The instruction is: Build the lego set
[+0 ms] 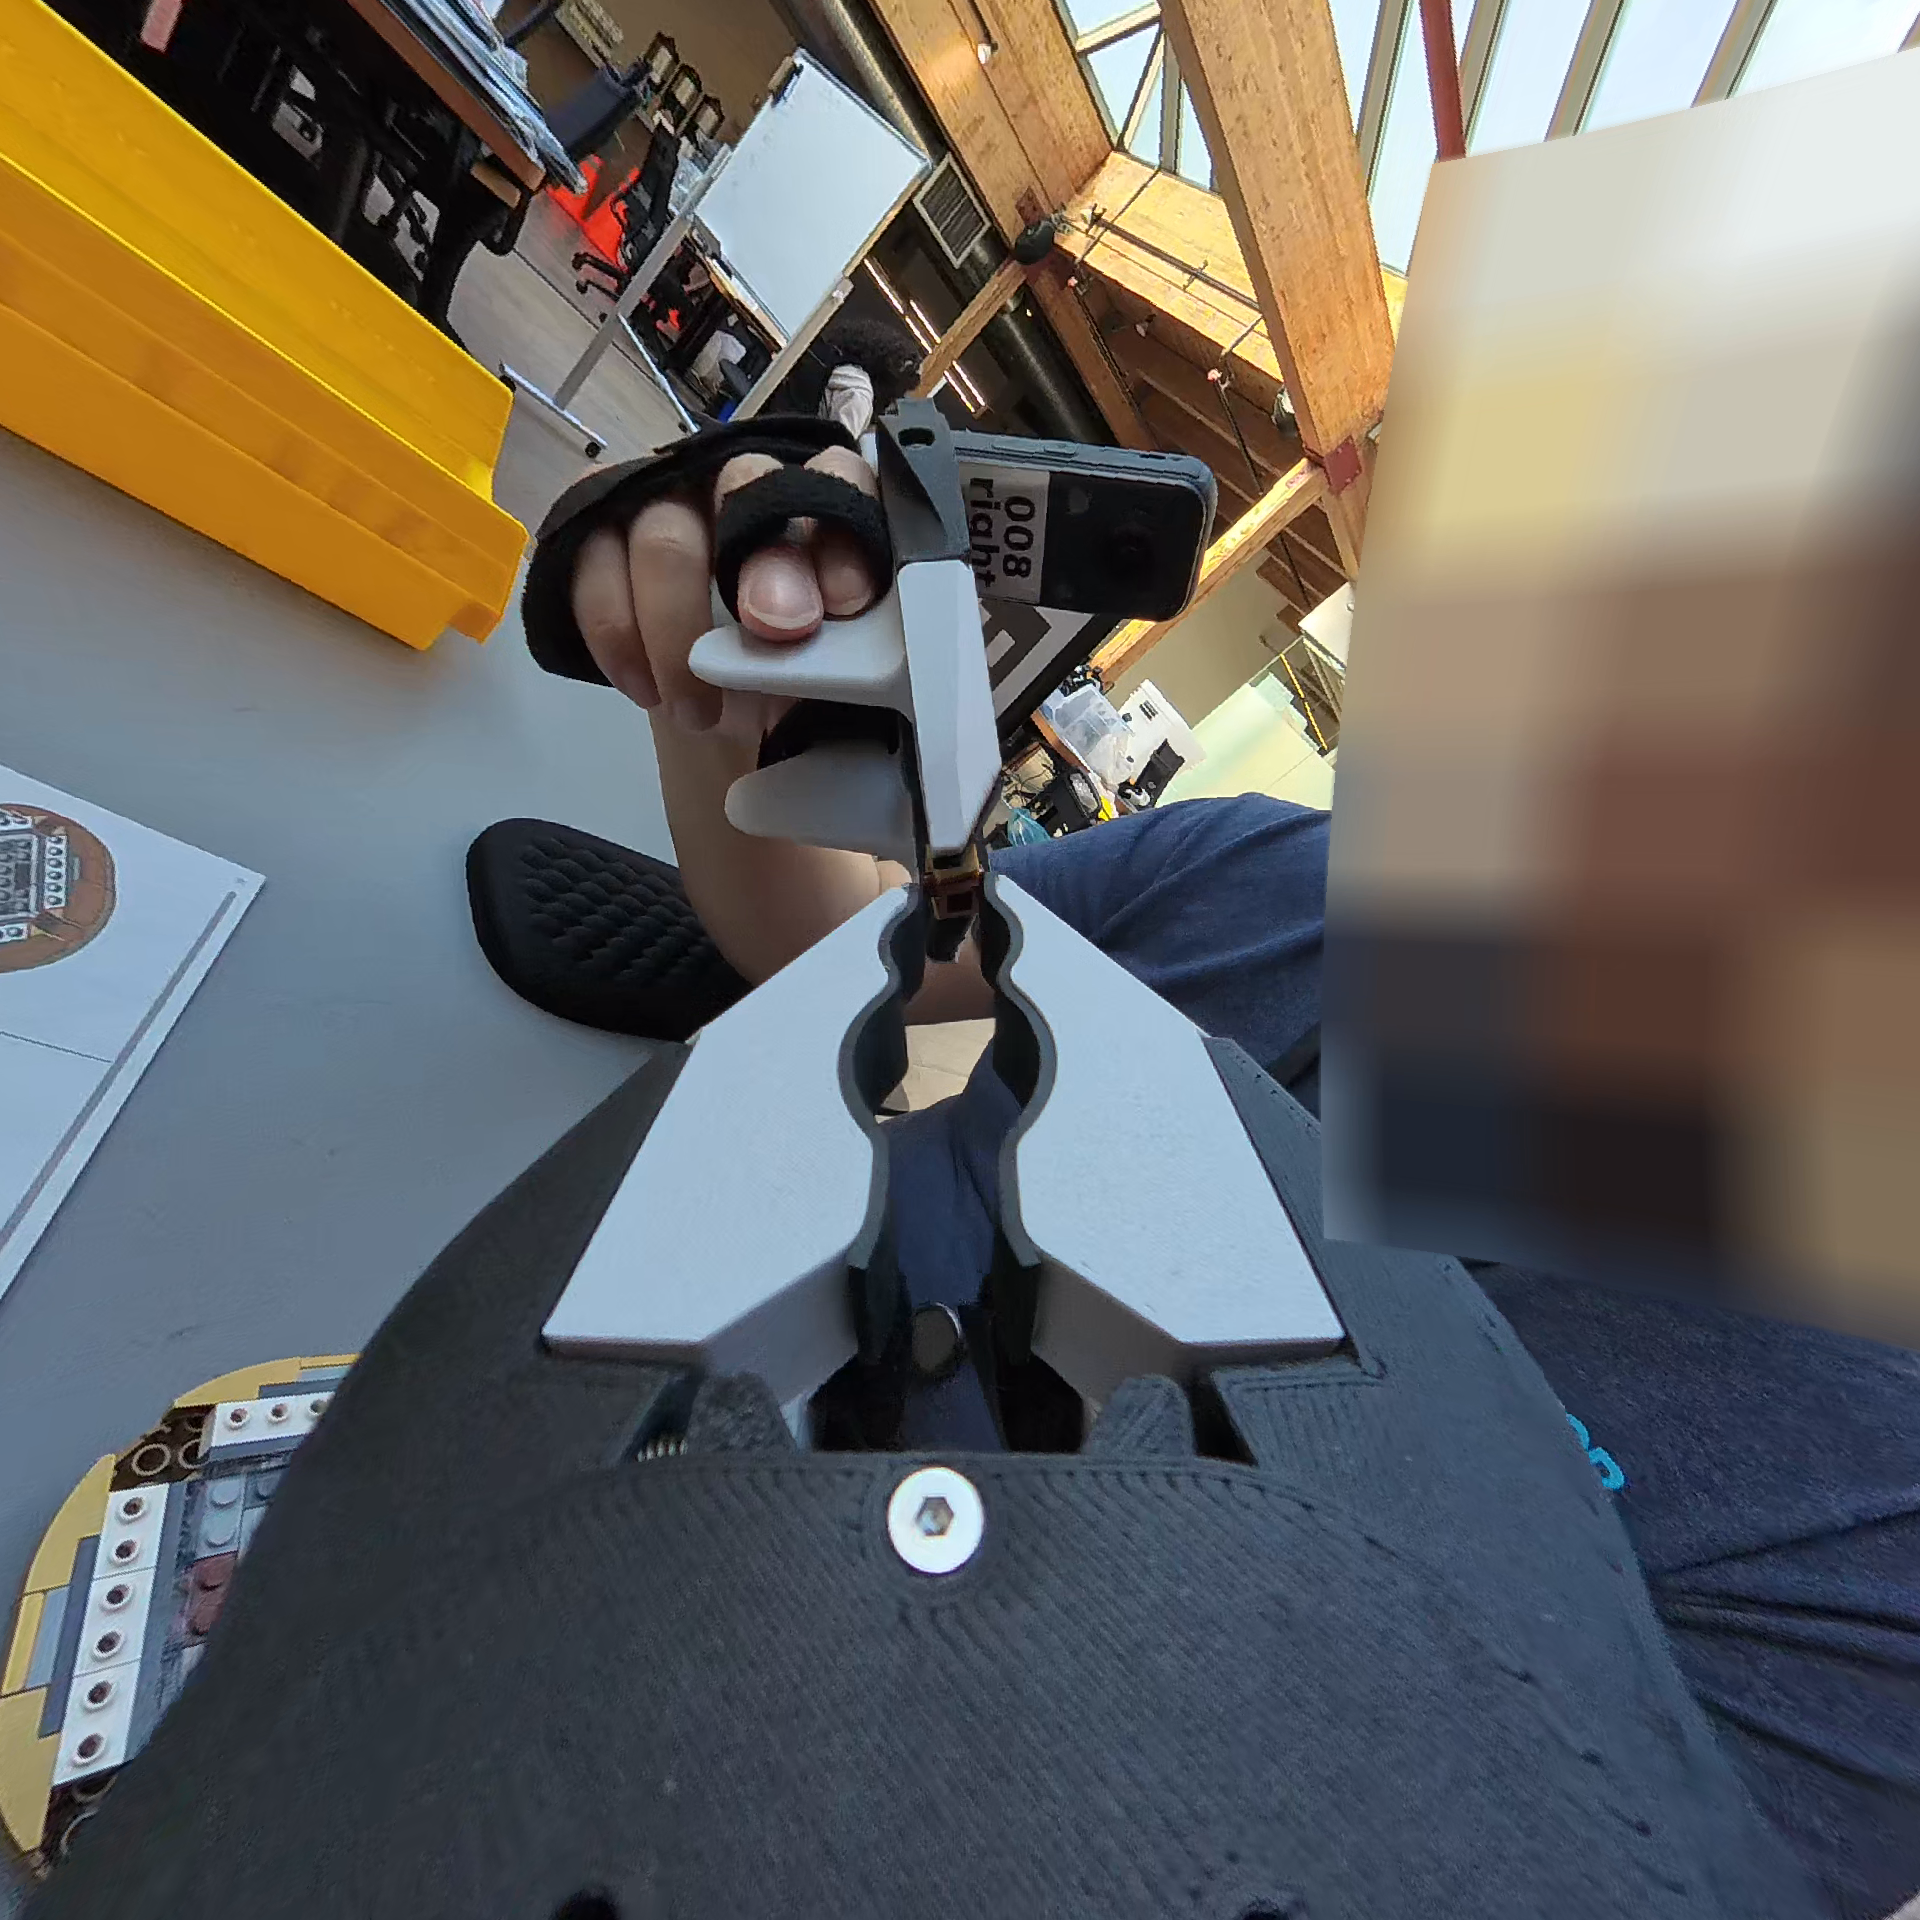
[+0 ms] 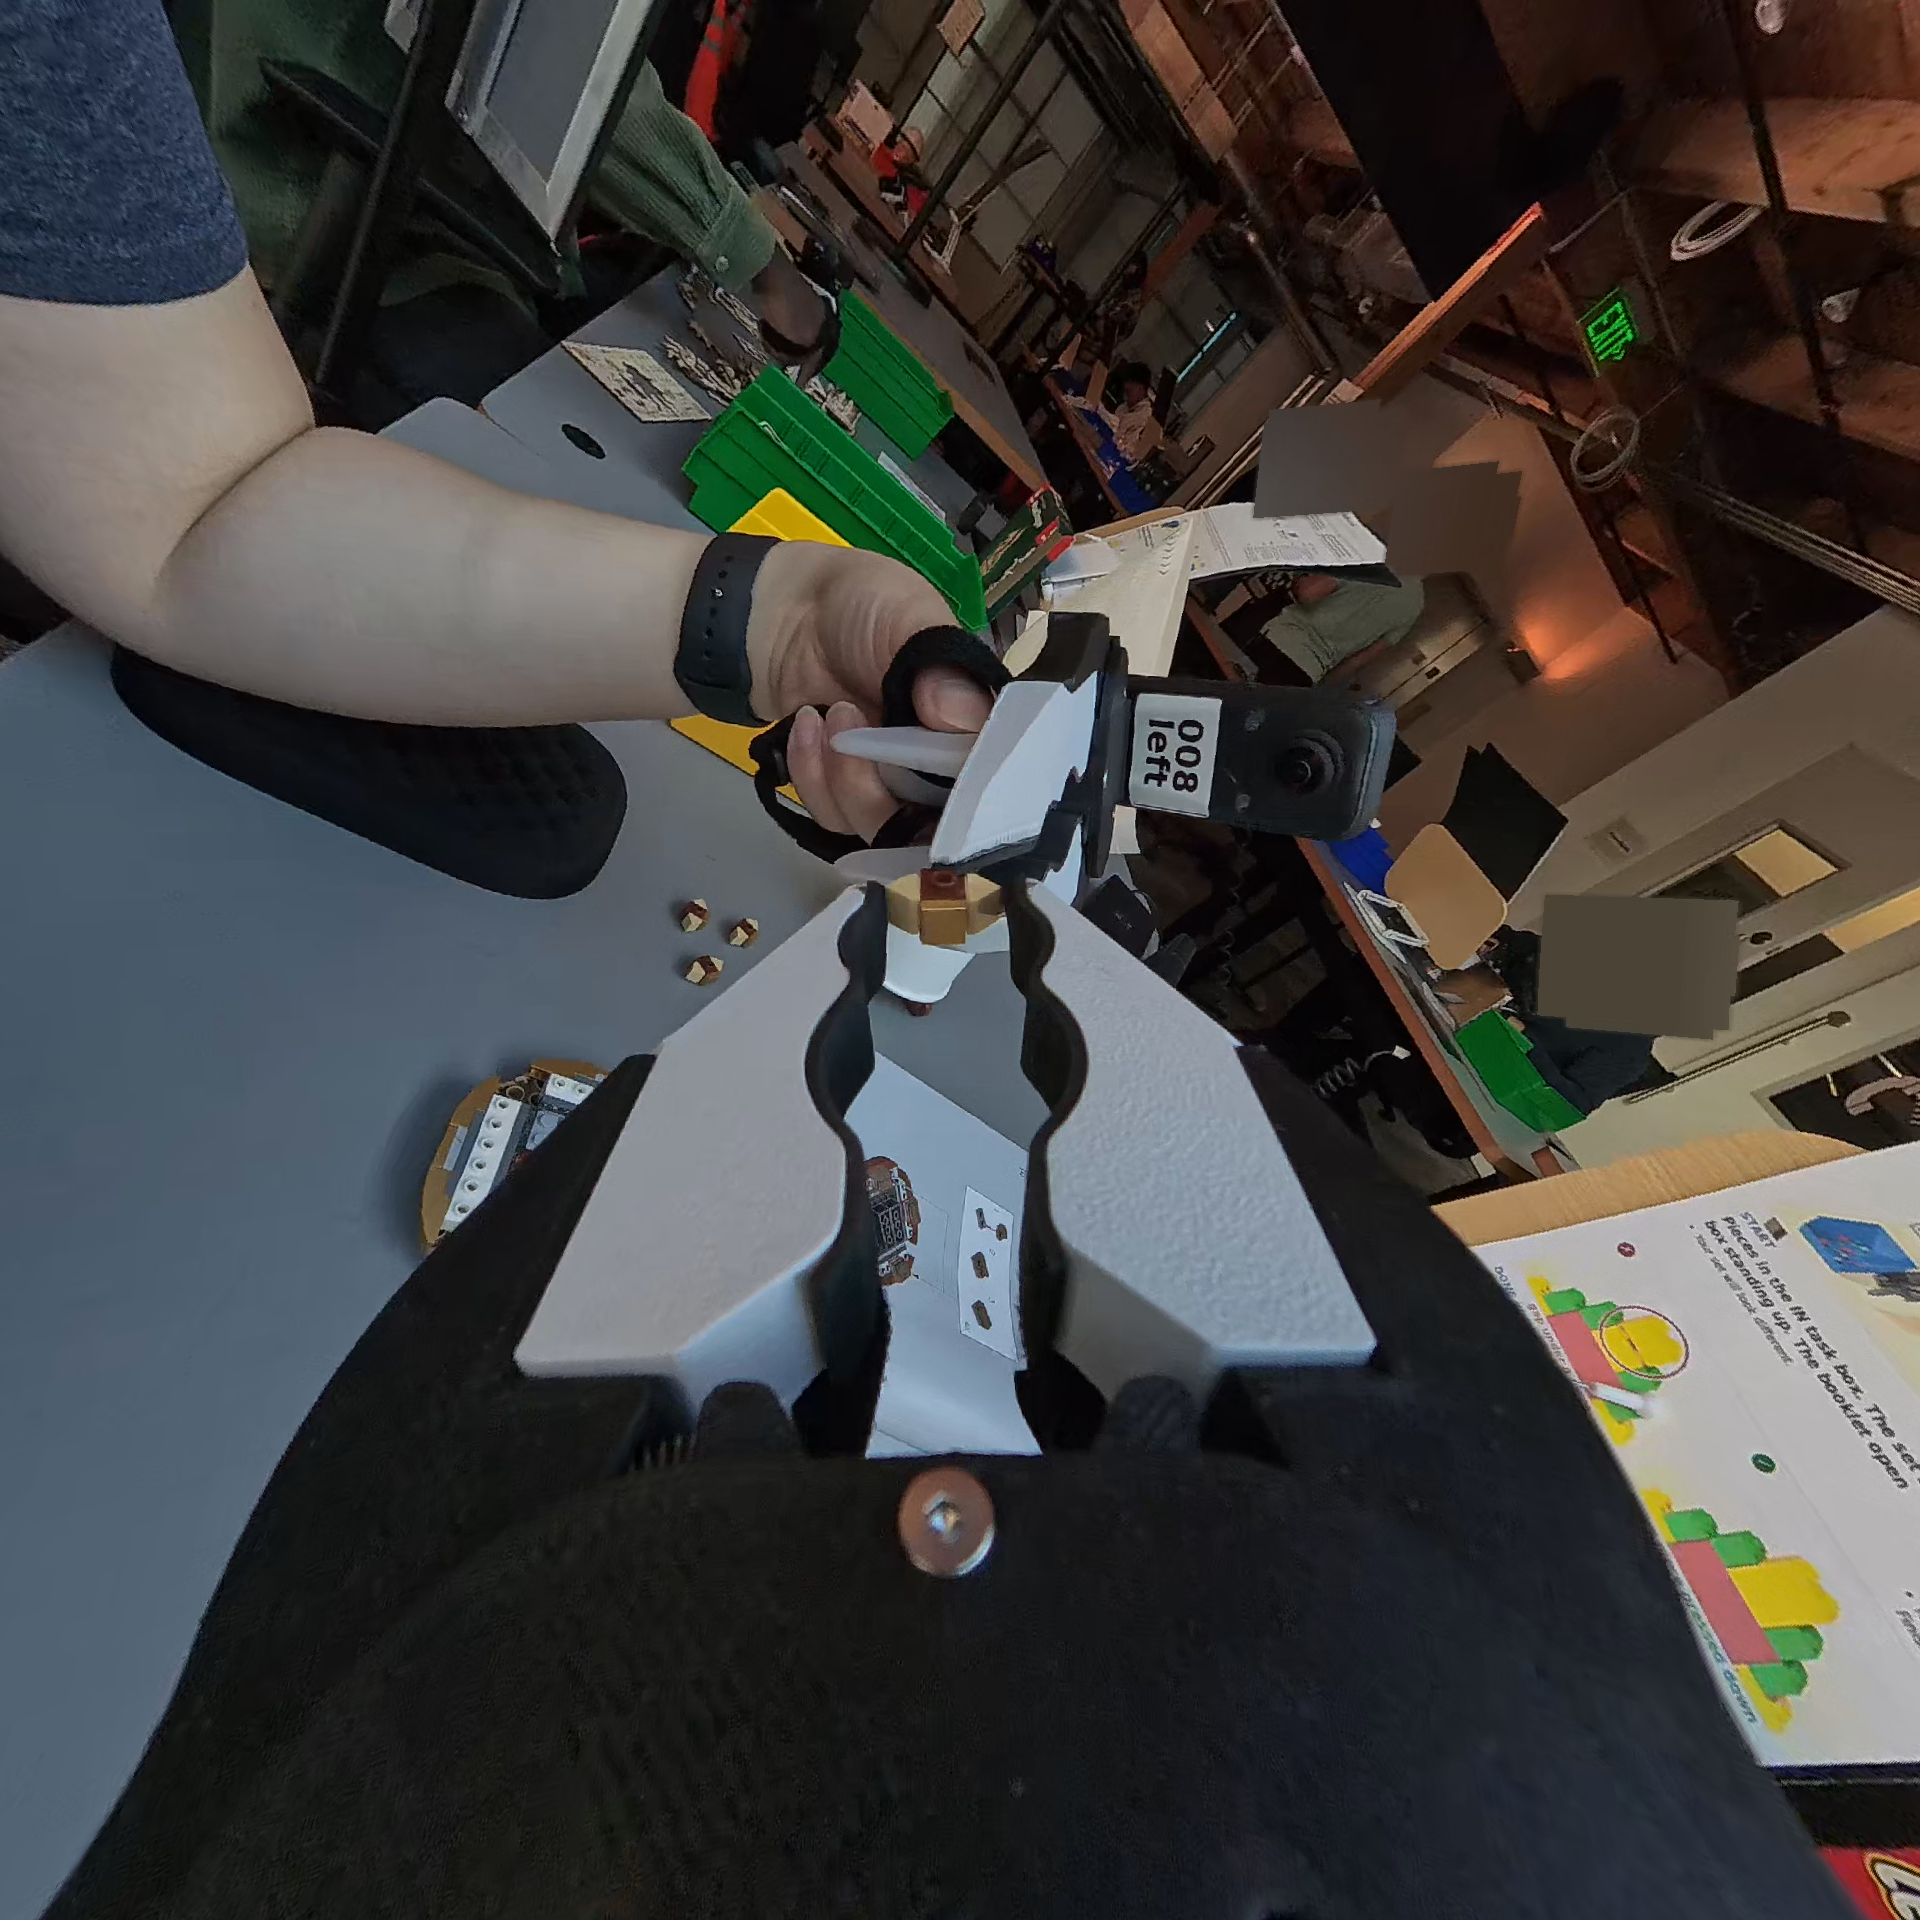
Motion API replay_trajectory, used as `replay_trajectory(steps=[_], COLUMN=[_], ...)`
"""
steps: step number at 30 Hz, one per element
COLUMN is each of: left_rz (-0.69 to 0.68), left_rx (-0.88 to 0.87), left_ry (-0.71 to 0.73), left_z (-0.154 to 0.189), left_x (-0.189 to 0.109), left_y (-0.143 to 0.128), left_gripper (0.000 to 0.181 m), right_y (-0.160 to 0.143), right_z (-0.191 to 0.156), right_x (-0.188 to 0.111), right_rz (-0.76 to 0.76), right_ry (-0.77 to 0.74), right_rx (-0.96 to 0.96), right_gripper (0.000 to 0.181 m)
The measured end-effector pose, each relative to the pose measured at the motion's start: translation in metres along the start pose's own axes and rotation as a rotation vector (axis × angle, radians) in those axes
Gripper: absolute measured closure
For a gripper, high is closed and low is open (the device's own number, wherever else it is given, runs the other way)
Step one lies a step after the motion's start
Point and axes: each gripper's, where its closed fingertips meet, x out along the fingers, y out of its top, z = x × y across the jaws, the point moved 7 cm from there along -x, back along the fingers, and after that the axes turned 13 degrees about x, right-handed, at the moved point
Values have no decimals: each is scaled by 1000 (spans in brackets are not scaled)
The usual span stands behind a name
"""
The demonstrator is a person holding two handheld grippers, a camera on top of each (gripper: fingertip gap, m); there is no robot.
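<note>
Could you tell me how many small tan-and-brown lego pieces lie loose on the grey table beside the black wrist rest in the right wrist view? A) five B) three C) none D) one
B: three small pieces lie in a cluster on the table, just right of the wrist rest and apart from the round build.

Round lego base (image 1: 104, 1579) half hidden under left gripper body, cut by frame edge. Instruction sheet (image 1: 94, 997) runs off left edge. Three tiny pieces (image 2: 717, 940) too small to identify.
</note>
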Motion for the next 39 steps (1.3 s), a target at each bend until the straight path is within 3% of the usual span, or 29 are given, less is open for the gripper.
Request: replay_trajectory(steps=[22,24,25,28,31,33,36,39], left_rz=[9,30,58,171,161,174,237,222], left_rx=[-17,-7,8,150,382,542,791,919], left_ry=[-7,15,17,87,340,427,423,471], left_z=[-4,-6,-6,-4,-7,-1,20,28], left_x=[-3,-5,-7,-17,-27,-28,-22,-14], left_y=[-2,0,4,18,24,29,33,32], left_gripper=[173,173,173,174,174,174,173,173], right_y=[-3,-4,-6,-5,-8,-11,-11,-4], right_z=[4,10,13,23,46,60,65,55], right_x=[3,5,4,-8,-24,-37,-48,-42], right_rz=[6,-4,-20,60,139,213,309,283], right_ry=[46,25,28,-10,-91,-106,-9,27], right_rx=[128,221,251,292,460,611,759,662], right_gripper=[161,111,112,137,136,134,140,153])
